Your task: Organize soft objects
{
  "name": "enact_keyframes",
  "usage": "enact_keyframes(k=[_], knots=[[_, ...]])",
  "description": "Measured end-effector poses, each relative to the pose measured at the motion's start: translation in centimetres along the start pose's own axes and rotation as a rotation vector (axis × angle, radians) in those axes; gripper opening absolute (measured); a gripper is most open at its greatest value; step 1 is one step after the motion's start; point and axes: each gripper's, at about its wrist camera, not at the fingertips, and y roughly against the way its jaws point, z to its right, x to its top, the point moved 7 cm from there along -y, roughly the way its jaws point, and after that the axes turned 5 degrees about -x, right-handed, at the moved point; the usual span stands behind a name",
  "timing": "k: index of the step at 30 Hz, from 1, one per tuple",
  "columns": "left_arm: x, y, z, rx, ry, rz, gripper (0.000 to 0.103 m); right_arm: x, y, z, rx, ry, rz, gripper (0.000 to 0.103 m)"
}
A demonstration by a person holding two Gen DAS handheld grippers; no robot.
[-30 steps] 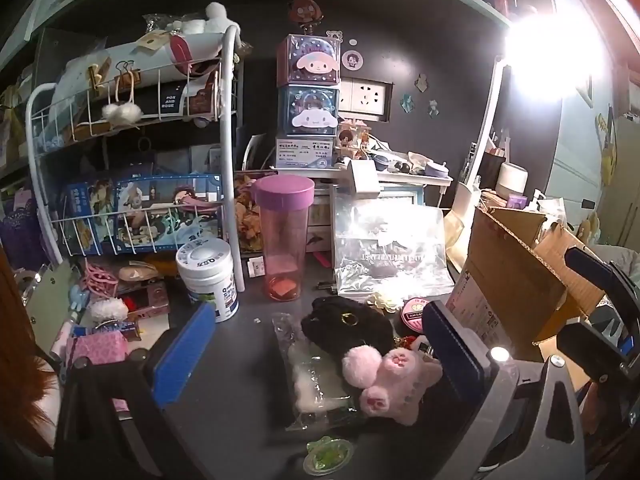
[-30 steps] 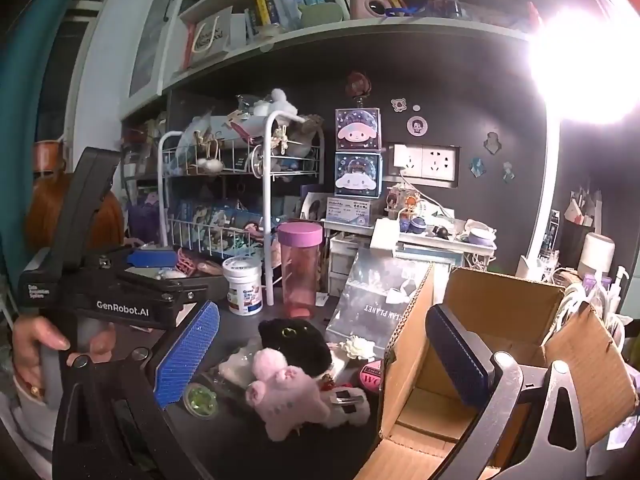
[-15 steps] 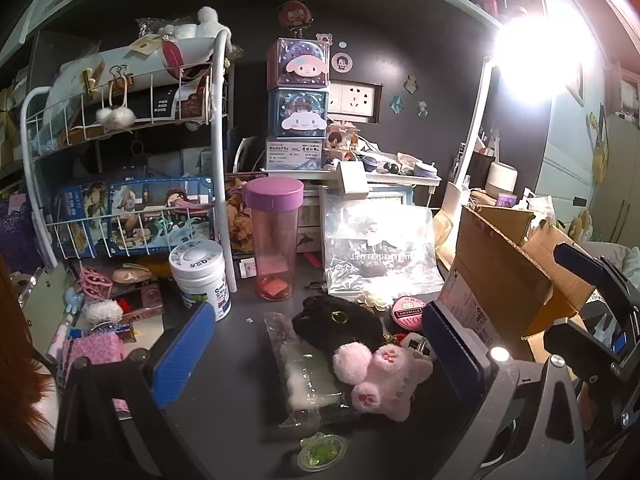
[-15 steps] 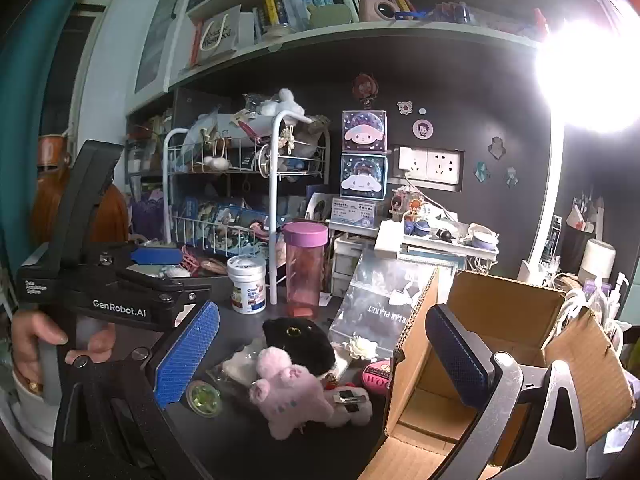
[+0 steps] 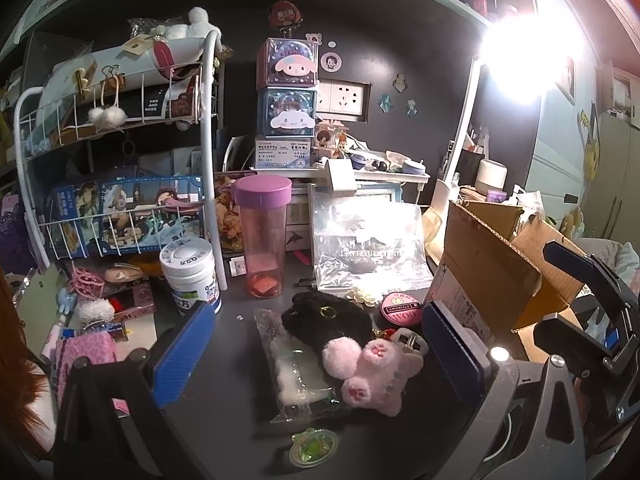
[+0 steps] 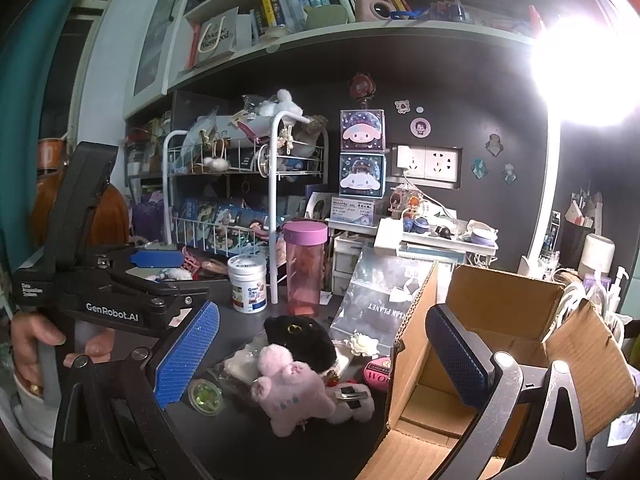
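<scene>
Pink plush [image 5: 380, 376] is seen lying on the dark worktop [image 5: 224, 420], touching the black plush [image 5: 324, 316] behind it, near the cardboard box [image 6: 492, 320]. Left hand-held gripper [image 5: 316, 354] and right hand-held gripper [image 6: 320, 356] are both spread wide, nothing held.

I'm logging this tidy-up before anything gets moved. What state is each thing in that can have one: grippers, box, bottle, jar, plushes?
left gripper: open, empty, above the desk
right gripper: open, empty
cardboard box: open, flaps up, nothing visible inside
pink bottle: upright, purple lid on
white jar: upright, lid on
pink plush: lying on the desk, ungrasped
black plush: lying behind the pink one, touching it
</scene>
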Motion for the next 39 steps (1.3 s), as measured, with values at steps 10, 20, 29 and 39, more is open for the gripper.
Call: enact_keyframes(k=[10,20,29,39], knots=[[-0.1,-0.3,-0.4,0.006,0.009,-0.009,0.103,-0.2,0.1,0.0,-0.001,-0.008,0.001,0.103],[-0.2,-0.4,-0.5,0.003,0.011,-0.011,0.103,-0.2,0.1,0.0,-0.003,-0.011,0.0,0.103],[-0.2,-0.5,-0.5,0.003,0.01,-0.011,0.103,-0.3,0.0,-0.1,0.007,-0.013,0.003,0.103],[-0.1,-0.7,-0.7,-0.001,0.015,-0.008,0.103,0.0,0.5,-1.2,0.044,0.007,0.042,0.103]])
